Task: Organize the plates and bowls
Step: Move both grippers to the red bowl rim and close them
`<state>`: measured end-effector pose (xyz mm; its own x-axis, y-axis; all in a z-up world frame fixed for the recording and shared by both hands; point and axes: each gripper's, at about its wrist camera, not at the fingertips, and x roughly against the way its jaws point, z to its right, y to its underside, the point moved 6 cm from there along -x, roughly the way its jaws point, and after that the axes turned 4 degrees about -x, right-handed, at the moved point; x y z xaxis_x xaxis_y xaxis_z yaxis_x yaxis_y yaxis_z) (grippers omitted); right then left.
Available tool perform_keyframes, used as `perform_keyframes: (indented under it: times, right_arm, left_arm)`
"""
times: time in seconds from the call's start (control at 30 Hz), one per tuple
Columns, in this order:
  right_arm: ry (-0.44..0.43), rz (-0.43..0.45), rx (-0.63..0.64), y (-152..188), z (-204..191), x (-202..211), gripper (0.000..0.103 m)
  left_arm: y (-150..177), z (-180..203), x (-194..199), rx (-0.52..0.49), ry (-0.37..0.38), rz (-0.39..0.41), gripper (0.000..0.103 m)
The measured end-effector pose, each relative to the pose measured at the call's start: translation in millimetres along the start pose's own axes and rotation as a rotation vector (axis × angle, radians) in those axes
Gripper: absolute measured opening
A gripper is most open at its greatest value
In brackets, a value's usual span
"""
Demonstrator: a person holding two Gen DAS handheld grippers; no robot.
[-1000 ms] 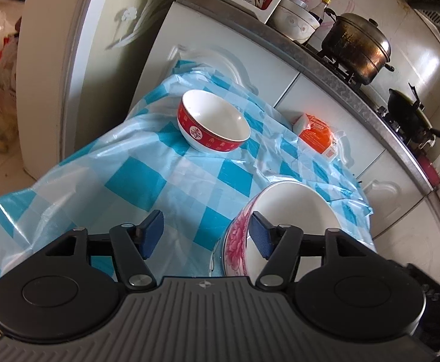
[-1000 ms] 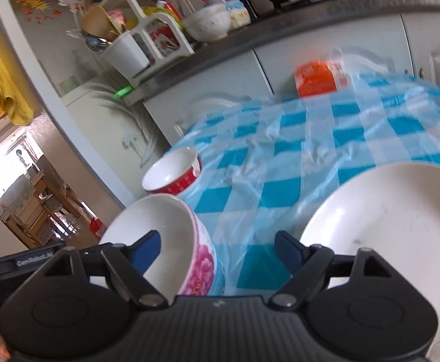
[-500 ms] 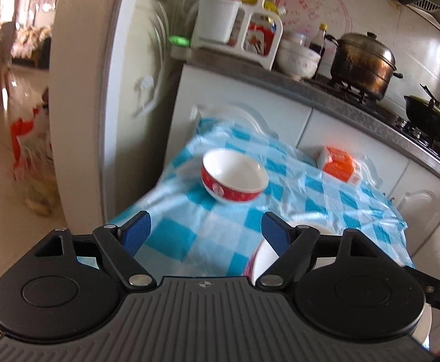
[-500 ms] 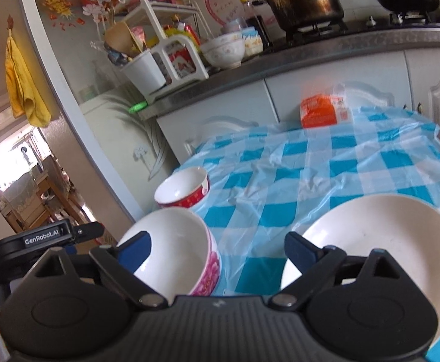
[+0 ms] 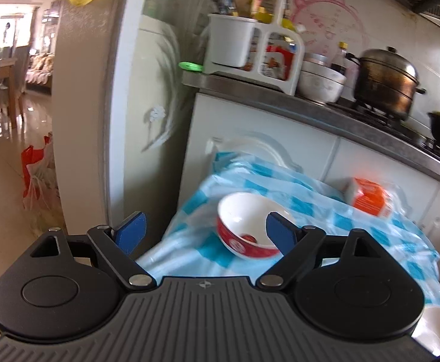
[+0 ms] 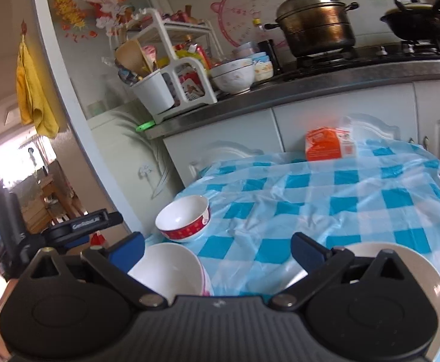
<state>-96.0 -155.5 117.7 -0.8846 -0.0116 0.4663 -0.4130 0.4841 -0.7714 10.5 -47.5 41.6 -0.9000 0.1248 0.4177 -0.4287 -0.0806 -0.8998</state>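
A small red bowl with a white inside (image 5: 247, 229) (image 6: 185, 218) stands near the left edge of the table with the blue-checked cloth (image 6: 325, 199). A larger bowl with pink flowers (image 6: 171, 271) stands nearer to me, just behind my right gripper's left finger. A white plate (image 6: 431, 274) lies at the near right, partly hidden by the gripper body. My left gripper (image 5: 205, 230) is open and empty, held back from the red bowl. My right gripper (image 6: 218, 252) is open and empty above the table's near edge.
An orange packet (image 6: 325, 144) lies at the table's far side against white cabinets. The counter above holds a utensil rack (image 6: 171, 87), bowls, a steamer pot (image 6: 316, 27) and a wok. A doorway and red bag (image 5: 34, 178) are to the left.
Both grippers have pulled back and tilted up from the table. The left gripper has left the pink-flowered bowl and opened wider. The bowls and plate have not moved.
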Motion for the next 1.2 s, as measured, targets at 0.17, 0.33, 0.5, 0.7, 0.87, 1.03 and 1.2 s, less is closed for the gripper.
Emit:
perform_keyframes:
  times: [0.17, 0.33, 0.5, 0.7, 0.87, 1.03, 1.2]
  right_arm:
    - [0.014, -0.066, 0.061, -9, -13, -23, 0.102]
    - [0.04, -0.089, 0.11, -28, -23, -45, 0.102]
    - [0.049, -0.131, 0.166, -40, -30, -76, 0.102]
    - [0.016, -0.204, 0.11, -43, -31, -118, 0.102]
    - [-0.013, -0.247, 0.014, -47, -28, -148, 0.102]
    - [-0.015, -0.283, -0.063, -51, -18, -176, 0.102]
    - [-0.026, -0.303, -0.042, -54, -18, -196, 0.102]
  left_arm:
    - [-9, -3, -26, 0.043, -0.007, 0.014, 0.103]
    - [-19, 2, -38, 0.036, -0.001, 0.053, 0.103]
    - [-15, 12, -48, 0.003, 0.043, 0.047, 0.103]
    - [-8, 15, -61, -0.003, 0.081, 0.005, 0.103]
    - [-6, 15, -68, 0.007, 0.091, -0.022, 0.103]
    - [-3, 14, -78, 0.017, 0.112, -0.054, 0.103]
    - [0, 12, -86, 0.04, 0.139, -0.083, 0.103]
